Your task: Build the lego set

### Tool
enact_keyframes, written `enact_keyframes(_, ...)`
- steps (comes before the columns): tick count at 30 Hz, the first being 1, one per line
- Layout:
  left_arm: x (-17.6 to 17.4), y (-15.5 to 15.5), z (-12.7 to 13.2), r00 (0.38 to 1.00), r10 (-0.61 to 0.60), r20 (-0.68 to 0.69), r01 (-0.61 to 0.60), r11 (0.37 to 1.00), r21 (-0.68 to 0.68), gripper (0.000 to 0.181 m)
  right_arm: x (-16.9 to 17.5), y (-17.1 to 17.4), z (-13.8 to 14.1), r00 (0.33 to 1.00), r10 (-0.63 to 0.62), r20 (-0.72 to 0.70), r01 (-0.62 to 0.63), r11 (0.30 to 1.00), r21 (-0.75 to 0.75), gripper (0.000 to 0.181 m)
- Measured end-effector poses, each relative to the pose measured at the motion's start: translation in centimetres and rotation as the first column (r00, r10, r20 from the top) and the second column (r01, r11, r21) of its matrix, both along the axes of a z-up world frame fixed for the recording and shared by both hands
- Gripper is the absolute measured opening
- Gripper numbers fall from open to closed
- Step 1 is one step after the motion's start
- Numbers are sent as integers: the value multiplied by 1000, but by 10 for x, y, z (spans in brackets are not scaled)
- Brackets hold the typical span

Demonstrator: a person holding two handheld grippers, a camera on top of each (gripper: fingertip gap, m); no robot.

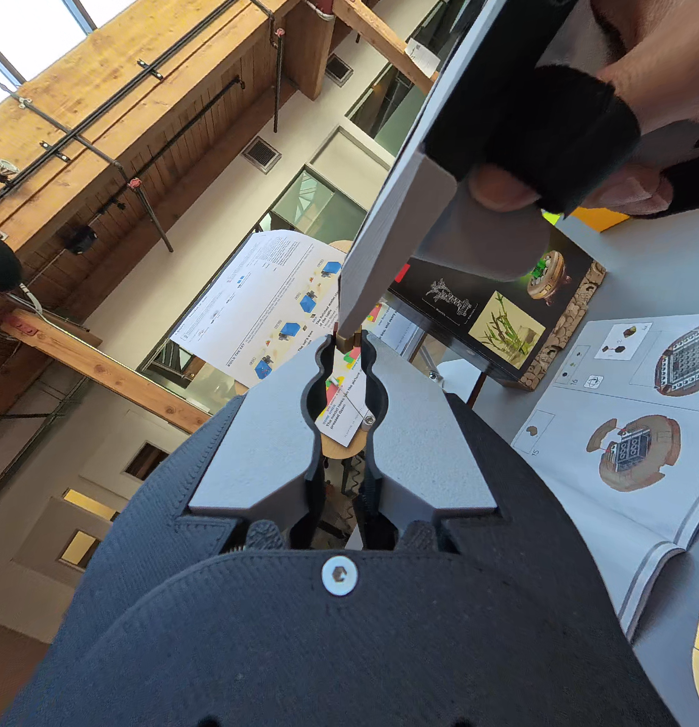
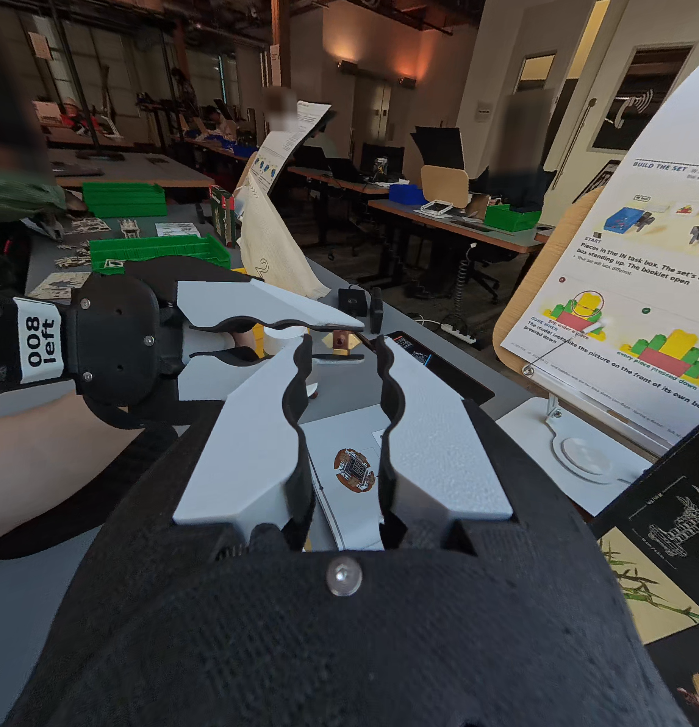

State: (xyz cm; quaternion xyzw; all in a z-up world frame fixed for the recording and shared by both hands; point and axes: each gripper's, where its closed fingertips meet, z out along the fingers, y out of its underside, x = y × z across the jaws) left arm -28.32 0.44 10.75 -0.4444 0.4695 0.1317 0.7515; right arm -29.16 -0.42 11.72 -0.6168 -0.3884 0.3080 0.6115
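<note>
The lego piece [image 2: 340, 341], a small tan part with a dark red centre, sits clamped between the tips of my left tongs [image 2: 342, 341], held clear above the worktop [image 2: 359, 397].

1. Near field. My right tongs [image 2: 344, 346] stand open with a clear gap between the jaws and hold nothing. In the right wrist view the fingertips sit just in front of the piece, one on each side of it. In the left wrist view one right finger [image 1: 383, 251] comes down from above, and its tip is touching or nearly touching the tan piece [image 1: 347, 341]; I cannot tell which.

2. Middle field. The instruction booklet [image 1: 615, 464] lies open on the worktop beneath both tongs, showing diagrams of a round tan base with a grey core. The set's black box [image 1: 493, 307] stands just beyond the booklet.

3. Far field. A printed task sheet [image 2: 631, 299] rests on a wooden stand [image 2: 544, 275] to my right. Green bins [image 2: 158, 250] sit on the worktop farther off.

Step in hand, as I judge it: a transfer or regrip of the piece between the two tongs in mid-air, before it is fitted to the model.

Next move calls for: aligning the right fingertips squarely across the piece, closing on it firmly, and keeping the left grip until the right one is secure. A skewed closure could twist the small part out and drop it.
</note>
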Motion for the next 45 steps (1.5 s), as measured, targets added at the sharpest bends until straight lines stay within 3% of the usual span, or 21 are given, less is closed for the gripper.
enact_keyframes(6,7,0,-6,1000,6,-26,-6,1000,-4,11,-3,7,-12,997,-60,54,61,998,-13,20)
enact_keyframes(18,11,0,-10,999,8,-44,-9,1000,-19,11,1,6,-17,991,-88,97,95,994,-61,19)
enact_keyframes(21,13,-4,-10,998,-67,-11,66,996,-65,10,3,1,-16,991,2,136,3,999,-37,20)
enact_keyframes(22,15,-5,-12,995,-101,15,102,988,-116,10,6,-2,-15,990,38,138,-31,998,-54,28)
enact_keyframes(23,15,-4,-14,991,-126,51,134,974,-185,11,9,-5,-13,988,86,127,-78,995,-66,50)
enact_keyframes(24,15,-3,-16,982,-157,101,178,952,-250,11,10,-14,-9,980,160,121,-156,987,-49,51)
enact_keyframes(26,19,-9,-24,943,-258,210,326,843,-428,11,18,-26,-7,954,250,162,-262,963,58,44)
enact_keyframes(28,22,-21,-28,878,-332,344,477,663,-577,11,26,-27,-9,944,223,243,-283,926,249,38)
enact_keyframes(31,23,-36,-21,762,-367,534,648,410,-642,11,27,-30,-17,923,168,347,-315,849,425,28)
enact_keyframes(34,22,-42,-25,710,-314,630,698,202,-686,11,20,-34,-17,919,99,382,-310,778,546,24)
enact_keyframes(37,20,-40,-24,669,-252,699,736,100,-669,11,16,-34,-18,912,30,408,-298,731,613,22)
enact_keyframes(41,16,-42,-20,591,-181,786,790,-69,-609,10,15,-35,-22,903,41,428,-317,735,600,20)
enact_keyframes(45,14,-42,-23,579,-142,802,791,-139,-596,11,14,-31,-28,892,32,451,-326,738,591,20)
